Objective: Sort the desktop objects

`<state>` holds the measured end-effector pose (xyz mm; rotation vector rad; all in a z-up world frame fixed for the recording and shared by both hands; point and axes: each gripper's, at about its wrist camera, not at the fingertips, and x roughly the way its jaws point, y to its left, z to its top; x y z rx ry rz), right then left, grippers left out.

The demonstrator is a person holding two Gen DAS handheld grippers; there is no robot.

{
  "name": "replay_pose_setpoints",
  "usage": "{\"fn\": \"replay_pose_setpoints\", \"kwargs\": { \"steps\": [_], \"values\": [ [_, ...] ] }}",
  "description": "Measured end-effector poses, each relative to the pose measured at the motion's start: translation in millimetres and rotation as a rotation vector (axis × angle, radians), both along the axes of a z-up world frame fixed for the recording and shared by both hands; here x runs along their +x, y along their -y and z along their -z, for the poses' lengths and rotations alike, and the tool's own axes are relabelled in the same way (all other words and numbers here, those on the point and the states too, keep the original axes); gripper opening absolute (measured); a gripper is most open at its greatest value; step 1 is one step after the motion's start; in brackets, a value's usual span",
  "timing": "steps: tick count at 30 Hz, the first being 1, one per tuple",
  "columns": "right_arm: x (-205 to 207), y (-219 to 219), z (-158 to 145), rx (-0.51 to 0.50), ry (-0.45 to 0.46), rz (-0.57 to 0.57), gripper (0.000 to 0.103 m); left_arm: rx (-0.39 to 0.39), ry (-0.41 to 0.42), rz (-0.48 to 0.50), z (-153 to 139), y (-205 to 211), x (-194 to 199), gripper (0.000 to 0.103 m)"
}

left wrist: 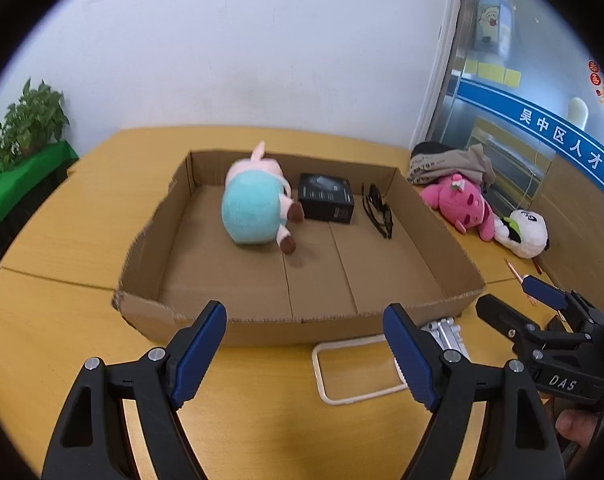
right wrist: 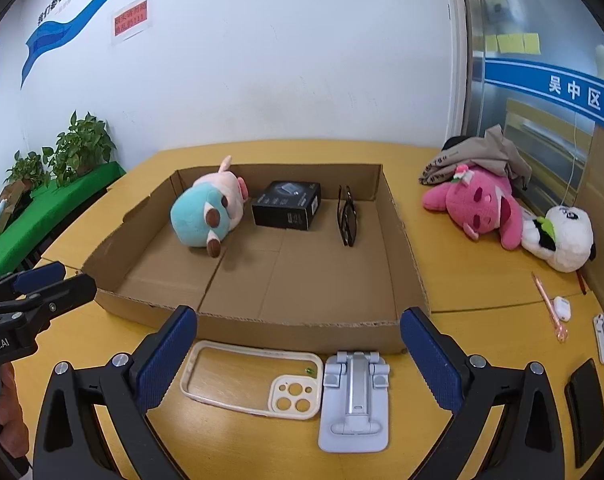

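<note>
Desktop objects: loose items on the yellow table (right wrist: 474, 320), some already in the cardboard tray (right wrist: 402, 240).
Left gripper (left wrist: 304, 354): jaws spread wide, nothing between them; tilted down toward the tray's near wall, just short of it.
Right gripper (right wrist: 298, 360): jaws wide apart and empty, angled down; seen at the right edge of the left view, beside the left gripper.
Phone case (right wrist: 254, 380): flat between the right pads, long axis left to right, camera cut-out at its right end.
Phone stand (right wrist: 356, 400): folded flat, just right of the case, long axis running away from the claw.
Tray contents, beyond both claws: teal-and-pink plush (right wrist: 208, 212) on its side, feet toward the claw; black box (right wrist: 286, 204); dark glasses (right wrist: 347, 216), folded, long axis pointing away.
Right of the tray: pink plush (right wrist: 478, 204) and panda plush (right wrist: 562, 236) touching; pink pen (right wrist: 548, 304) nearer, pointing away.
</note>
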<state>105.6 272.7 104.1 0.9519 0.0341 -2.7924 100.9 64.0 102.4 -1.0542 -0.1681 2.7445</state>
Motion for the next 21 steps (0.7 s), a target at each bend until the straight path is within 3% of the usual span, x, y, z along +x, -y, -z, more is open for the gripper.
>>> {"fn": "replay_pose_setpoints", "kwargs": {
  "steps": [7,13,15,17,21],
  "values": [
    [5.1,-11.6,14.3,-0.005,0.022,-0.019,0.103,0.056,0.107,0.037,39.1,-2.2,-13.1,0.076],
    [9.5,-24.1,45.8,-0.025,0.131,-0.020,0.103,0.075,0.229,0.084,80.8,-15.9,-31.1,0.044],
    [13.3,-25.2,54.4,-0.032,0.159,-0.023,0.103,0.077,0.278,0.095,96.1,-21.5,-39.2,0.030],
    [17.6,-23.7,60.7,-0.037,0.176,-0.033,0.103,0.082,0.339,0.091,112.2,-25.0,-46.5,0.008],
    [22.3,-16.5,65.9,-0.026,0.194,-0.060,0.103,0.104,0.361,0.086,122.2,-22.6,-49.4,0.007]
  ]
}}
